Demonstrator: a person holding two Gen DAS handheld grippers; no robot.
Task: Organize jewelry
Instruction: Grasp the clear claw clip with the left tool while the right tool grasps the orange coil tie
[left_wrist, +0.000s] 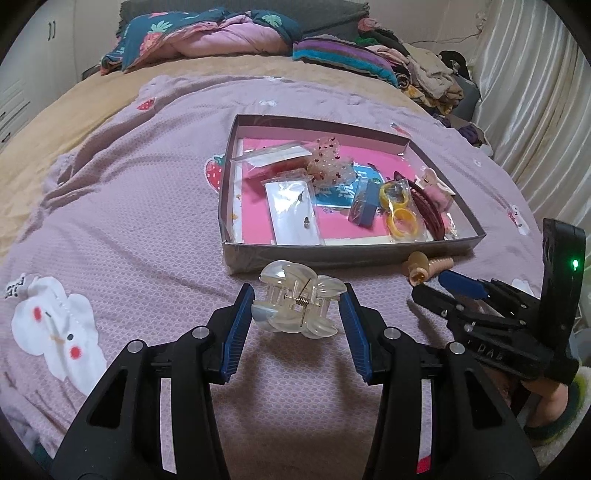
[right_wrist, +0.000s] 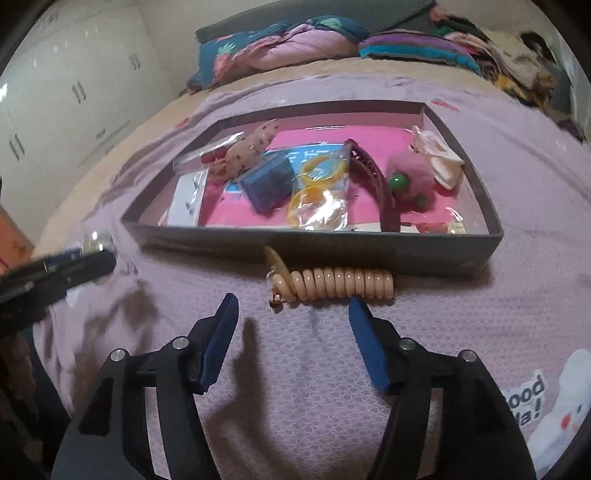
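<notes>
A clear pearly hair claw clip (left_wrist: 295, 303) lies on the purple bedspread between the open fingers of my left gripper (left_wrist: 297, 295); the pads do not press it. A grey shallow box (left_wrist: 251, 256) just beyond holds several accessories: a yellow ring pair (left_wrist: 399, 212), a blue case (left_wrist: 364, 203), a maroon comb (left_wrist: 428, 206), packets. A peach spiral hair tie (right_wrist: 340, 284) with a small clip lies against the box's front wall (right_wrist: 332, 251). My right gripper (right_wrist: 293, 306) is open and empty, just short of the tie. The right gripper (left_wrist: 461, 286) also shows in the left view.
Folded quilts and a heap of clothes (left_wrist: 424, 70) lie at the bed's far end. A curtain (left_wrist: 535, 92) hangs at the right. White wardrobes (right_wrist: 55, 110) stand at the left. The left gripper (right_wrist: 74, 264) appears at the left edge of the right view.
</notes>
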